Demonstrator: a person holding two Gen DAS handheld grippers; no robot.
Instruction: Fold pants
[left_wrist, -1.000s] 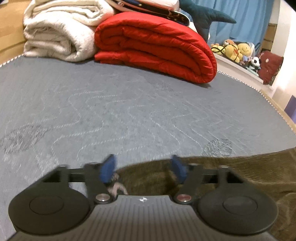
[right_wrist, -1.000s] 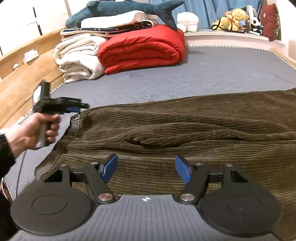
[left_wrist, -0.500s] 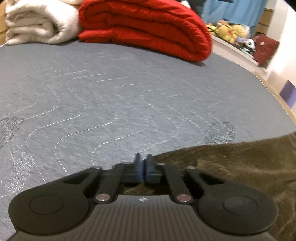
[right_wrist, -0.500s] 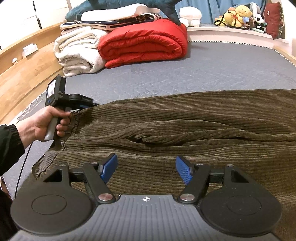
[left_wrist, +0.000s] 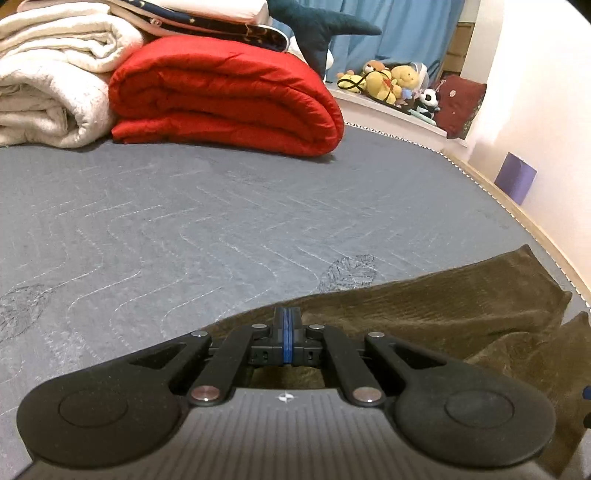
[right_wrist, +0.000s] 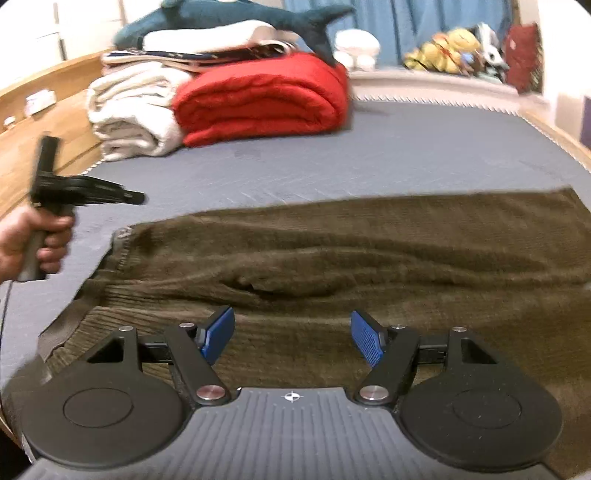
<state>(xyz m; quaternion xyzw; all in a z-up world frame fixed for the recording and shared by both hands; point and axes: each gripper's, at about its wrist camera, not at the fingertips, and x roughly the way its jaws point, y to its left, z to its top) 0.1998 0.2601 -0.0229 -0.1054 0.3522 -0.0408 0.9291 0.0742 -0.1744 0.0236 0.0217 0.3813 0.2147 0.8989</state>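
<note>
Since the earlier frame my left gripper (left_wrist: 287, 321) has snapped closed and lifted clear of the waistband; its ribbed blue pads now meet face to face with no cloth between them, and in the right wrist view it hangs above the bare mattress at 9 o'clock, gripped by my left hand (right_wrist: 29, 240). My right gripper (right_wrist: 291, 338) has not moved: its two flat blue pads stand well apart, empty, poised over the pants (right_wrist: 369, 266).

Pants: olive-brown corduroy, fine lengthwise ribs, laid flat across the mattress (right_wrist: 406, 162) from 9 to 3 o'clock, waistband end toward 9, a shallow wrinkle running along the middle. In the left wrist view the hem end lies at 3 o'clock near the bed's edge.

Mattress: grey quilted fabric with wavy stitched lines.

At 12 o'clock, a puffy red comforter (right_wrist: 266, 99) folded into a thick roll, touching a stack of cream towelling blankets (right_wrist: 133, 110) at 11 o'clock.
</note>
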